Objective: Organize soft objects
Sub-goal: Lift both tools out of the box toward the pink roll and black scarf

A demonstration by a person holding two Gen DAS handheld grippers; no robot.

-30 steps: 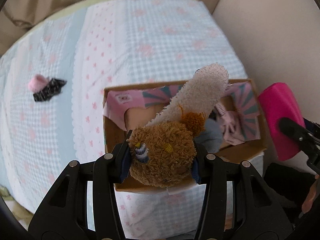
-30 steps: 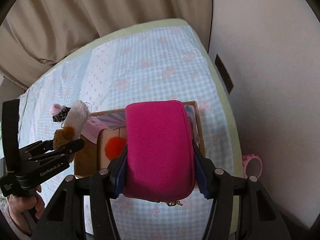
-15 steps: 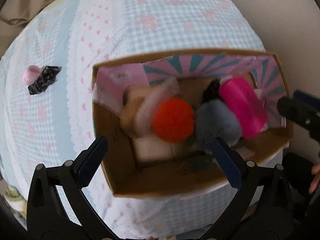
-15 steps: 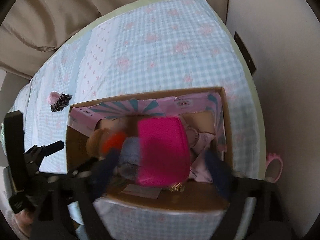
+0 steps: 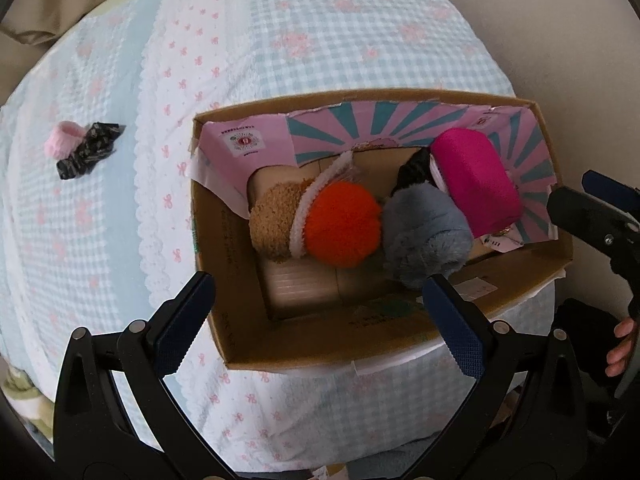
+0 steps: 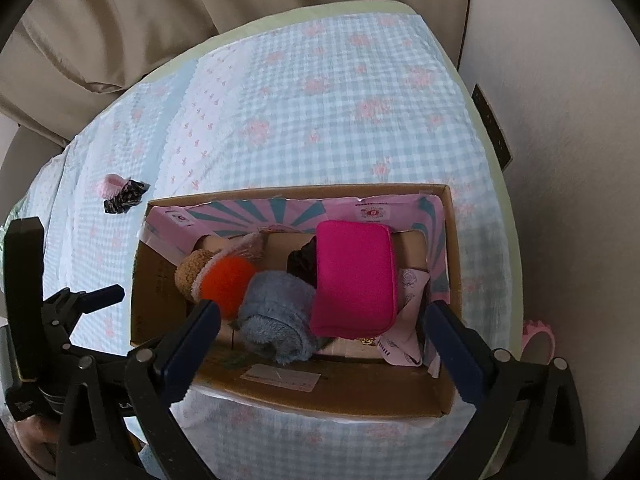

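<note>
An open cardboard box [image 5: 256, 344] [image 6: 448, 396] stands on the checked bedcover. Inside lie a brown plush toy [image 5: 276, 216] [image 6: 192, 272], an orange pompom [image 5: 340, 228] [image 6: 228, 284], a grey-blue fluffy item [image 5: 424, 236] [image 6: 276, 312] and a magenta pouch [image 5: 472, 180] [image 6: 352, 276]. My left gripper [image 5: 316, 312] is open and empty above the box's near side. My right gripper [image 6: 320, 336] is open and empty above the box; it also shows at the right edge of the left wrist view [image 5: 592, 216].
A small pink and black soft item [image 5: 80, 148] [image 6: 120, 192] lies on the bedcover to the left of the box. A wall rises at the right, beige curtains behind. A pink ring-shaped object [image 6: 538, 340] sits beyond the bed's right edge.
My left gripper let go of the brown plush toy and my right let go of the magenta pouch; both now lie in the box. Both grippers opened and stand above the box.
</note>
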